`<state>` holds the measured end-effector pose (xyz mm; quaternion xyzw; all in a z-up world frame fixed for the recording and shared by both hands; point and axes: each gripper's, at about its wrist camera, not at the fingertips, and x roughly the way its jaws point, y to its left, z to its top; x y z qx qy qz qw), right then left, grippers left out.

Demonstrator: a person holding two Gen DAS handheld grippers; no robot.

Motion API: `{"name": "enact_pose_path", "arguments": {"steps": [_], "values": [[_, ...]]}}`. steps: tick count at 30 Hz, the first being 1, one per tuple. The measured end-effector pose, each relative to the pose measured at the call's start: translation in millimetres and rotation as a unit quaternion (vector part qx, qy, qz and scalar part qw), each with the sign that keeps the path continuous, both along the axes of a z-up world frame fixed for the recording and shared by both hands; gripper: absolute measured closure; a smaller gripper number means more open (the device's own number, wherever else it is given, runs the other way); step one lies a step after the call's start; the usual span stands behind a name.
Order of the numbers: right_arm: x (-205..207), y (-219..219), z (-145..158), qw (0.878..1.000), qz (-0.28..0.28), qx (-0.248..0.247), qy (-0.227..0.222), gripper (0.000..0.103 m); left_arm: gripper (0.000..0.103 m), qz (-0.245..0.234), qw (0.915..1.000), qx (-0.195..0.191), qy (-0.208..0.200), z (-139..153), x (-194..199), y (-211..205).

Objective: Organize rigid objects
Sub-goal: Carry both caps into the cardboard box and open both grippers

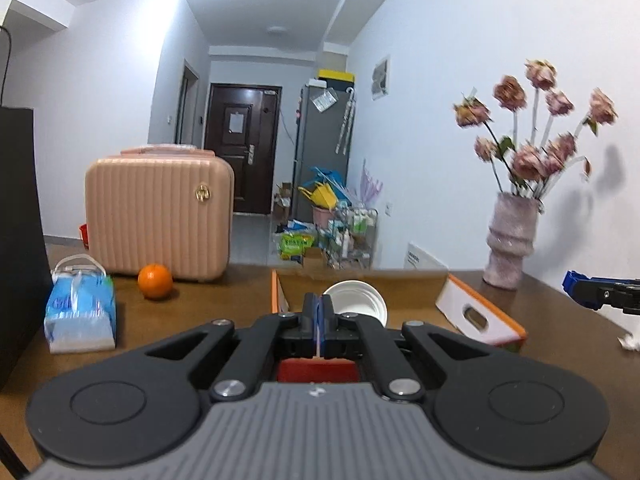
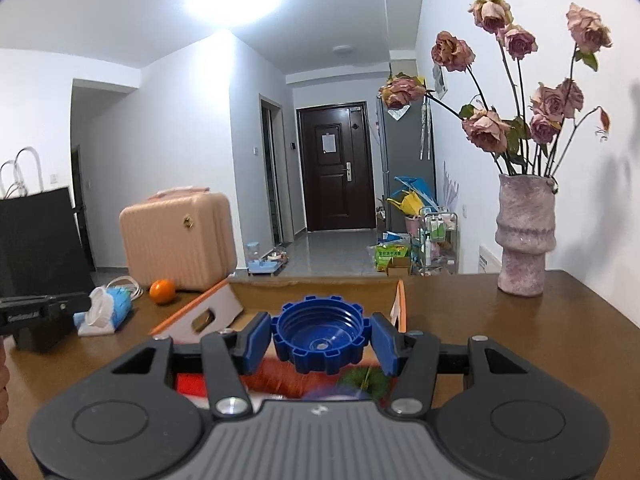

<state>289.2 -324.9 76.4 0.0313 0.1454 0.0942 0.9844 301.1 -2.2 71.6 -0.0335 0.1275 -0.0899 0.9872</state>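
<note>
- Right hand-held gripper, low in the middle of its own view, has its blue pads pressed on either side of a blue notched cap, jaws about half spread. The cap's open, threaded side faces the camera, and the pads appear to sit on the notched rim, which probably keeps it from slipping.
- Left hand-held gripper fills the lower middle of its view with its jaws pressed fully together. A thin pale sliver shows between the pads; I cannot tell what it is.
- Behind both tools stands an open cardboard box with orange-edged flaps folded out, likely the place where the rigid things are gathered.
- A white paper cup lies on its side in that box, mouth toward the camera, just right of the left fingers.
- On the brown counter, a pink case sits at middle left, probably out of the working space.
- Vase of dried roses stands at right, by the wall.
- Tissue pack lies at lower left.
- Orange rests just before the case.
</note>
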Motion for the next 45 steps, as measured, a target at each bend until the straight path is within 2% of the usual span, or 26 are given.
{"name": "enact_pose_path", "arguments": {"steps": [6,10,12,14,18,20,23,25,29,32,35,37,39,41,42,44,45], "values": [[68.6,-16.9,19.5,1.0,-0.004,0.019,0.009,0.05,0.102,-0.001,0.9999,-0.013,0.005,18.2,57.7,-1.1],[121.3,-16.9,27.5,0.999,-0.002,-0.004,0.034,0.05,0.102,-0.013,0.9984,-0.016,0.053,20.8,109.4,-4.0],[156.3,-16.6,30.4,0.998,0.006,-0.014,0.069,0.05,0.102,-0.017,0.9961,-0.008,0.086,20.0,140.2,-8.7],[191.2,-17.0,29.4,0.994,0.016,-0.018,0.111,0.05,0.102,-0.023,0.9921,-0.004,0.123,16.2,170.7,-13.2],[255.7,-11.4,11.4,0.981,0.03,-0.035,0.189,0.05,0.102,-0.052,0.9756,0.027,0.211,-11.9,228.0,-28.2],[284.5,-6.7,-5.2,0.972,0.03,-0.04,0.229,0.05,0.102,-0.051,0.9668,0.043,0.247,-26.9,253.2,-33.4],[312.1,10.1,-29.8,0.962,0.033,-0.076,0.261,0.05,0.102,-0.05,0.9588,0.075,0.27,-43.3,279.5,-40.2],[323.1,23.2,-42.7,0.956,0.036,-0.107,0.269,0.05,0.102,-0.046,0.9553,0.089,0.278,-51.2,294.3,-43.4],[333.0,52.1,-66.9,0.943,0.037,-0.203,0.262,0.05,0.101,-0.05,0.948,0.113,0.293,-65.1,312.0,-52.2],[341.6,60.3,-78.4,0.934,0.038,-0.221,0.279,0.049,0.099,-0.057,0.941,0.112,0.314,-72.8,318.5,-53.2],[347.6,57.4,-79.8,0.934,0.037,-0.217,0.28,0.027,0.098,-0.057,0.9419,0.112,0.312,-70.6,318.9,-49.4],[346.9,58.0,-77.0,0.936,0.037,-0.216,0.275,0.026,0.097,-0.057,0.9435,0.112,0.306,-67.0,318.8,-48.0],[344.0,58.2,-73.0,0.939,0.037,-0.212,0.269,0.026,0.091,-0.057,0.9447,0.104,0.306,-64.0,317.7,-43.5],[339.1,57.7,-66.2,0.941,0.04,-0.21,0.264,0.026,0.075,-0.057,0.9462,0.095,0.304,-59.6,316.5,-39.6],[338.7,55.7,-63.1,0.941,0.042,-0.21,0.262,0.026,0.072,-0.057,0.9481,0.086,0.3,-55.5,313.3,-36.1],[330.5,56.0,-51.4,0.944,0.045,-0.207,0.251,0.026,0.061,-0.062,0.9511,0.063,0.296,-47.7,307.7,-32.6],[324.6,55.5,-44.6,0.947,0.048,-0.205,0.244,0.026,0.06,-0.065,0.9517,0.057,0.295,-43.1,301.9,-29.6]]}}
